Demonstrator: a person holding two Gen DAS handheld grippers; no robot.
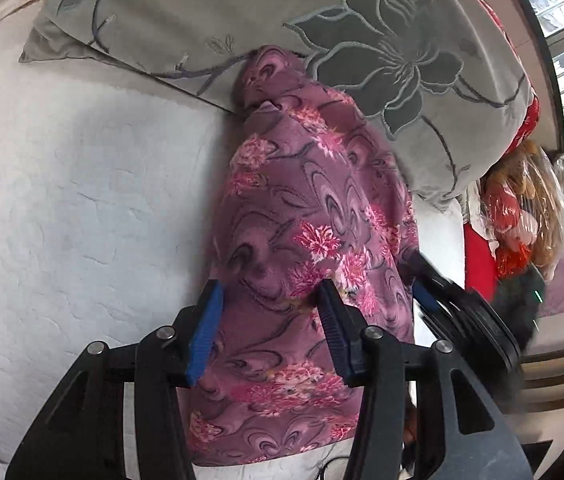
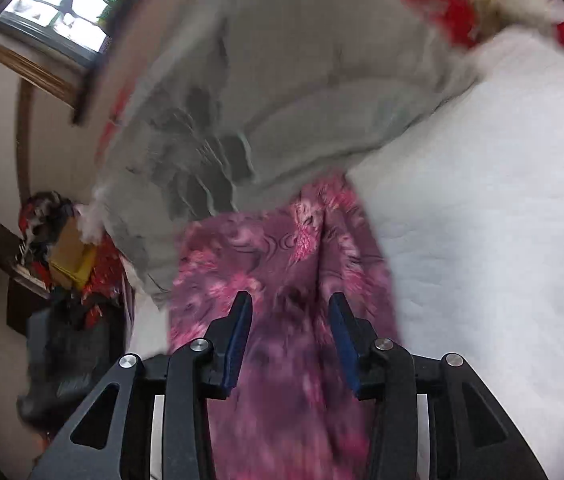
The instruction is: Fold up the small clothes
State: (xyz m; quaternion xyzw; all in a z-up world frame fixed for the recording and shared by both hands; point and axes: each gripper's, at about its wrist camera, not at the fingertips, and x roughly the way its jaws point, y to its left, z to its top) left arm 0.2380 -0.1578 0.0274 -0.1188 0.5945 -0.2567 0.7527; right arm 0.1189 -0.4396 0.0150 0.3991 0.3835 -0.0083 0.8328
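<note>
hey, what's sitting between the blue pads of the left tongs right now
The purple floral garment runs between the left tongs, whose pads stand apart from it; the left wrist view shows this.

Both wrist cameras look down, close over the purple garment [image 1: 302,240].

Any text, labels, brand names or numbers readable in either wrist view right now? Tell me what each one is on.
None: no readable text in either view.
The purple floral garment shows only its print, no tag.
The grey pillow shows only embroidered flowers.
The yellow box is too blurred to tell if it bears print.
The wrapped items by the window show no legible label.
</note>
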